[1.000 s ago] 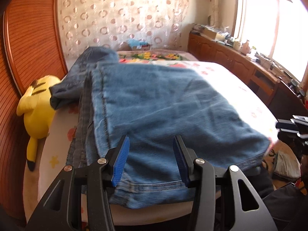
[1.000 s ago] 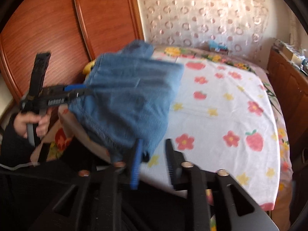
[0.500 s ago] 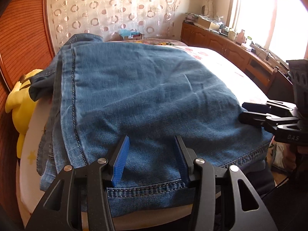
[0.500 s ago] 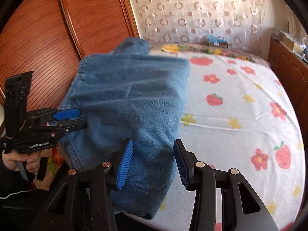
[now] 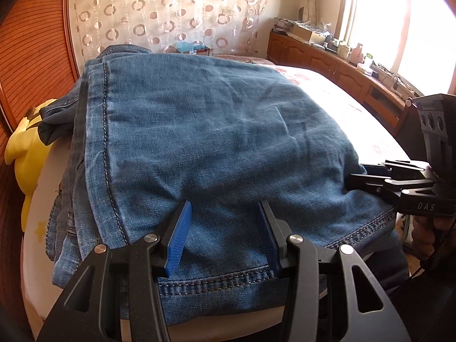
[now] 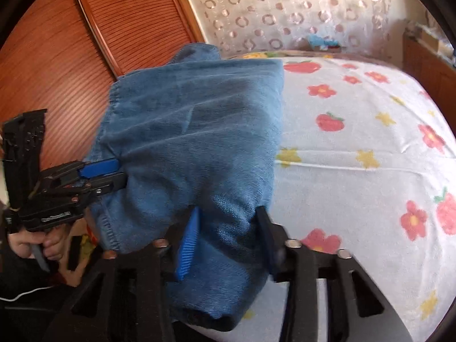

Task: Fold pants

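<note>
Indoors, a bed (image 6: 356, 154) with a white flower-and-strawberry sheet stands beside a ribbed wooden wall (image 6: 57, 57), a circle-patterned curtain (image 5: 171, 14) behind it and a sunlit window (image 5: 399, 22) over low wooden cabinets (image 5: 336, 68). Folded blue pants (image 5: 213, 142) lie at the bed's near edge, long axis running away from the cameras, stitched hem nearest, a yellow plush toy (image 5: 28, 154) beside them. Both the left gripper (image 5: 225, 233) and the right gripper (image 6: 228, 236) straddle the denim at the near edge, partly open; the right's jaws have just been closing.

Blue denim pants (image 5: 216, 142) folded in layers, lying flat on bed's near corner.
</note>
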A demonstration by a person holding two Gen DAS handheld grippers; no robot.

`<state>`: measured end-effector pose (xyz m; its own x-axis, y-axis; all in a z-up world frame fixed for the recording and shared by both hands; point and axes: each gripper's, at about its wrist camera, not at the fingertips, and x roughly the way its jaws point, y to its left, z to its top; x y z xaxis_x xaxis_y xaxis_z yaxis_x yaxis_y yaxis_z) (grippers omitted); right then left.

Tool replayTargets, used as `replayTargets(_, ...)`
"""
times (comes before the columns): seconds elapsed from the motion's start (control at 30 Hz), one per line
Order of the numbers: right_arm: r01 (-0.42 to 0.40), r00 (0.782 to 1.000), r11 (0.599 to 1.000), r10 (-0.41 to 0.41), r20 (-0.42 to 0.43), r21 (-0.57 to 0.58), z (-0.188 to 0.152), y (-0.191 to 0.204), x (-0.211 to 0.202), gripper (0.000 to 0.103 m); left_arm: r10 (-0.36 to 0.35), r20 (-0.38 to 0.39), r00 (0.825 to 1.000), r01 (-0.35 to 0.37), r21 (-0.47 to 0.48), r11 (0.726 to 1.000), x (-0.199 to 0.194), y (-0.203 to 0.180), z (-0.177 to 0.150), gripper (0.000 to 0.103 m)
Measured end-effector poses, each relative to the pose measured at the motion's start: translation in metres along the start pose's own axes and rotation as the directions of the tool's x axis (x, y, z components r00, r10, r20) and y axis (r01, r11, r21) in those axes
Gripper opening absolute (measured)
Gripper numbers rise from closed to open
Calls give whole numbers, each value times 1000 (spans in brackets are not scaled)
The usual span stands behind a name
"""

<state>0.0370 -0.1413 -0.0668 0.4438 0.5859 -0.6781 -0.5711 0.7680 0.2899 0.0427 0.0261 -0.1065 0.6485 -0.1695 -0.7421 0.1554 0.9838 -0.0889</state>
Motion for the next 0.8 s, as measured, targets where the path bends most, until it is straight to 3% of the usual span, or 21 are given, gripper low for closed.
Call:
replayTargets(0.03, -12, 1000, 1000, 12, -2, -4, 0, 0, 0, 26, 0, -1, 1000, 0, -1, 1000, 0, 0, 0, 48)
replayTargets(0.23, -48, 999, 999, 48, 19, -8, 9, 3, -11, 13, -6, -3, 1000, 6, -8, 1000, -1, 3, 1, 48)
replayTargets(0.53, -99, 990, 991, 108, 91, -95, 45, 34, -33, 10, -21, 29, 999, 22, -59, 998, -24, 21, 2, 48)
replayTargets(0.8, -170, 976, 960, 196, 100, -224, 91, 93, -7, 9, 88, 117, 989, -69, -153, 986, -76, 84, -3, 48)
